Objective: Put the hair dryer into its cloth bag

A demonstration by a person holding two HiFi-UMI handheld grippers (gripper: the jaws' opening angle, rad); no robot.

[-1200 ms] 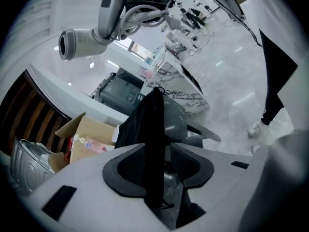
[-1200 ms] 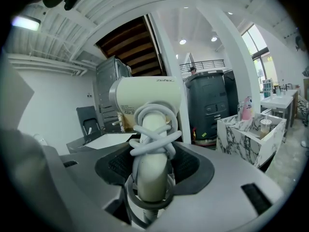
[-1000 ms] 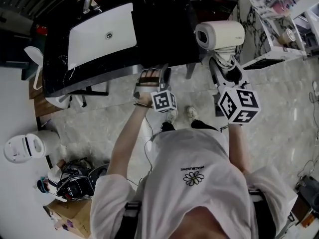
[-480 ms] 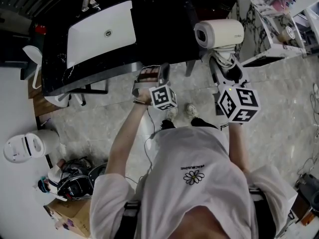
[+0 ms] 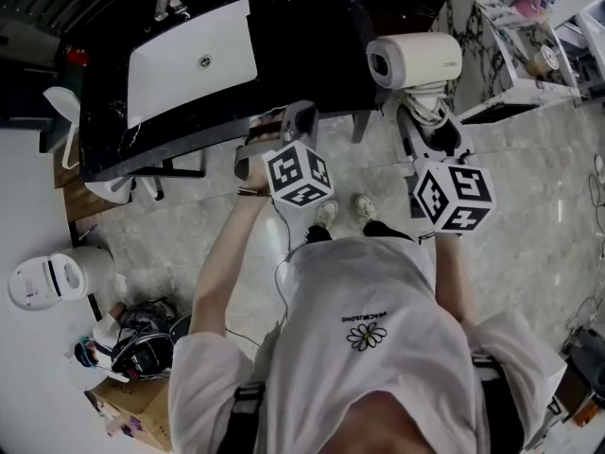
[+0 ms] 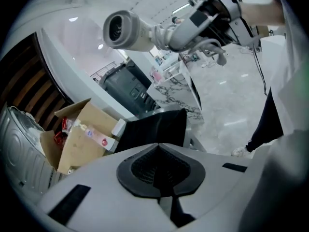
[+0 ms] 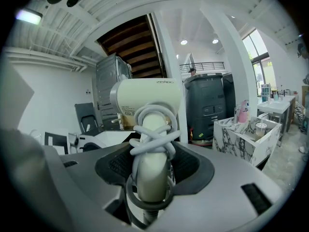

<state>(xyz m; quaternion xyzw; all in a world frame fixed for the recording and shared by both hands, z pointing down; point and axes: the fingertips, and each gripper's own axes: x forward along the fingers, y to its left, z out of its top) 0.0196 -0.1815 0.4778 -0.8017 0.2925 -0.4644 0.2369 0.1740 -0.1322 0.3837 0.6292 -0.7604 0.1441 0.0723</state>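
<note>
The hair dryer (image 5: 416,61) is up in the air, not in any bag: my right gripper (image 7: 152,167) has it by the handle, jaws spread wide around that handle and pressing on both sides, the cream barrel standing above the tips. Its cord (image 7: 152,129) is wound in loops round the handle, right where the pads grip. In the head view the dryer hangs near the right corner of the black countertop (image 5: 302,55), between it and a marble-patterned box (image 5: 501,45), with the barrel's open end facing the countertop. My left gripper (image 6: 160,168) sits lower and to the left at the countertop's near edge, with its jaws brought fully together. Straight past its tips I see a flat black shape (image 6: 152,127) with a pale upper edge; I cannot tell whether it is the cloth bag or whether any of it is caught in the jaws. From that gripper's view the dryer shows high up, and a cardboard box (image 6: 82,139) stands open to the left. A white basin (image 5: 194,60) is set into the countertop, and a white round appliance (image 5: 52,280) sits on the pale floor at far left.
</note>
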